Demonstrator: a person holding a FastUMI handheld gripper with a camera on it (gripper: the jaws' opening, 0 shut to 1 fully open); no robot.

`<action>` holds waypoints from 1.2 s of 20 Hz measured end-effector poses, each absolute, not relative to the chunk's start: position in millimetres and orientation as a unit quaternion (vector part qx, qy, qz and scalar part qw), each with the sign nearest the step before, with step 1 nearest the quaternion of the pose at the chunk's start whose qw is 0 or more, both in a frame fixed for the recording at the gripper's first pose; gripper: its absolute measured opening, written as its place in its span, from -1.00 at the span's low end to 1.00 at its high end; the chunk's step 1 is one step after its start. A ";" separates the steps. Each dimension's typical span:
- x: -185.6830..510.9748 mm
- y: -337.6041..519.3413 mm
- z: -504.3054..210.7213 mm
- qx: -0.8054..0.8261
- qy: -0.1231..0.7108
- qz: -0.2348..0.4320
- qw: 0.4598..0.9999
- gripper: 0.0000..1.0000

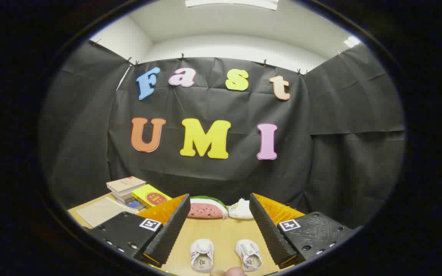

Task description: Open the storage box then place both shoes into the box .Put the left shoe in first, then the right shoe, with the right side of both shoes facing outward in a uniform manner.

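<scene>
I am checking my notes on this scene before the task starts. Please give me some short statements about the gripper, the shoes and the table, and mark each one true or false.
1. The gripper is open, and nothing is held between its fingers. True.
2. Two small white shoes, the left-hand shoe and the right-hand shoe, lie on the wooden table between the fingers. True.
3. One shoe is stacked on the other. False: they lie side by side, apart.
4. A watermelon slice toy lies beyond the fingers. True.
5. The stack of books stands between the two shoes. False: it stands beyond the left finger, far from them.
</scene>
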State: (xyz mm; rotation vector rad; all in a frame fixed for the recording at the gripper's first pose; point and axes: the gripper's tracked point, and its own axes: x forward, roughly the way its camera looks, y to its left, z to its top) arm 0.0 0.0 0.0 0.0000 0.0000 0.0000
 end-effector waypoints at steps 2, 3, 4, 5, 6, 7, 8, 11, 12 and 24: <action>0.2 3.7 0.8 0.003 0.000 0.006 1.000 0.90; -0.5 3.5 1.3 0.002 -0.001 0.006 1.000 0.90; -0.4 3.2 1.8 0.002 0.000 0.007 1.000 0.90; 0.5 3.7 2.1 0.004 0.000 0.008 1.000 0.90; 1.1 3.1 1.9 0.007 0.002 0.008 1.000 0.90; 1.6 0.9 1.0 0.010 0.004 0.005 1.000 0.90; 1.1 -1.4 0.0 0.012 0.005 0.003 1.000 0.90; 2.3 -4.8 -1.8 0.016 0.010 -0.002 1.000 0.90; 2.3 -5.5 -0.9 0.017 0.010 -0.003 1.000 0.90; 13.7 14.8 -4.3 0.017 0.030 0.018 0.999 0.90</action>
